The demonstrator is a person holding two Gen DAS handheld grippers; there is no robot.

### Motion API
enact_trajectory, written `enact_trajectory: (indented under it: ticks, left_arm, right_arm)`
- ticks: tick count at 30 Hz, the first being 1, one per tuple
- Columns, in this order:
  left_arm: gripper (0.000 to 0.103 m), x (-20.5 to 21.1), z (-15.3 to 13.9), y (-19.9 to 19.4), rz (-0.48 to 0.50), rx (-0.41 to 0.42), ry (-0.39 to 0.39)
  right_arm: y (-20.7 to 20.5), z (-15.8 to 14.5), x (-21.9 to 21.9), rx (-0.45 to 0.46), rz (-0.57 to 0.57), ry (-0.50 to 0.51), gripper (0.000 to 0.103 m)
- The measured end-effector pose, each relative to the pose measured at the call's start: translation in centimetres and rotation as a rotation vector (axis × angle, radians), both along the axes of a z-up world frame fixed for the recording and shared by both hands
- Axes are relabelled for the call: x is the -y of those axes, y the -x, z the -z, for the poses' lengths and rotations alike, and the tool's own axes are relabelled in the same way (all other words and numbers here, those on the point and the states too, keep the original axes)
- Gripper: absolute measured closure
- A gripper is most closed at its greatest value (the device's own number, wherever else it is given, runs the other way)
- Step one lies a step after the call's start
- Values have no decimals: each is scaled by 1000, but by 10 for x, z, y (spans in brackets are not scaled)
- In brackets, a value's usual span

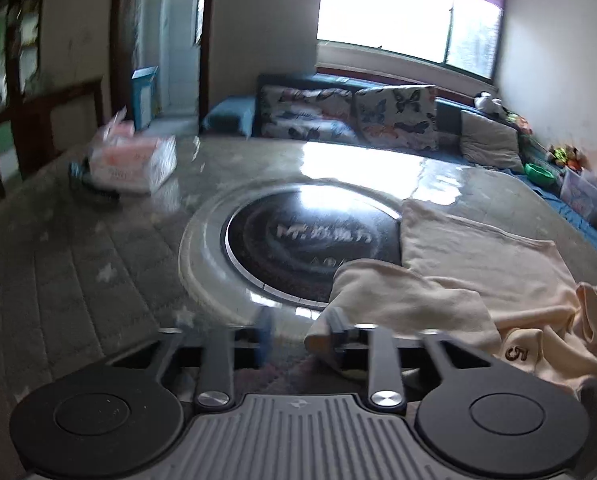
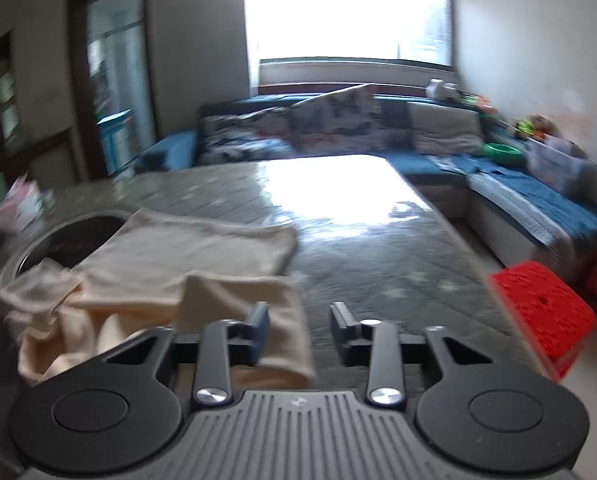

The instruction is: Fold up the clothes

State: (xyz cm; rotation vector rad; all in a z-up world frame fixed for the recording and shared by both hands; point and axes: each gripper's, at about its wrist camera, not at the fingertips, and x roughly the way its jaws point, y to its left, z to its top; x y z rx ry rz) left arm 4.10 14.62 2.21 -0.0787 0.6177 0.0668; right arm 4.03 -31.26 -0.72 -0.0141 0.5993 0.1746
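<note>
I see the cream garment (image 1: 478, 264) lying on the counter (image 1: 78, 264) between my two released tools, at about 2 o'clock from the left tool (image 1: 298, 340) and 10 o'clock from the right tool (image 2: 300, 330), both equally near.

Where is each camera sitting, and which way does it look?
Left wrist: sits on the left gripper, looking forward and down over the table at the round black cooktop, with the cream garment to its right; only its own open fingers show.
Right wrist: sits on the right gripper, looking over the same table, with the cream garment to its left; only its own open fingers show.
Shared: table, garment, cooktop, sofa, window.
</note>
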Motion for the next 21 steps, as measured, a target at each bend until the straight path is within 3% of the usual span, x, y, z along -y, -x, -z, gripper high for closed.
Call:
enact_trajectory:
  ticks: [1,3,9,13,15,17,21]
  left_arm:
    - [59,6,-1,2,20,16,-19]
    - [58,20,-3,3,81,41,-37]
    - [52,58,7,-11,252,25,-44]
    - [52,79,21,-24,323,-14,-76]
    - [52,88,28,-30,353,-31,-87]
    - [52,94,31,-32,384,-43,-98]
    - [49,102,39,-33,442,-55,-116]
  right_arm:
    - [-1,3,-9,-11,-36,10,65]
    - [-5,12,-31,-39,-104,30,54]
    - [-19,37,-66,-98,-189,66,53]
    - [-25,39,-65,-84,-174,86,67]
    - [-26,34,-56,-72,-143,82,87]
    - [-27,29,-45,-56,-105,83,94]
    - [-24,13,-12,-21,-4,92,95]
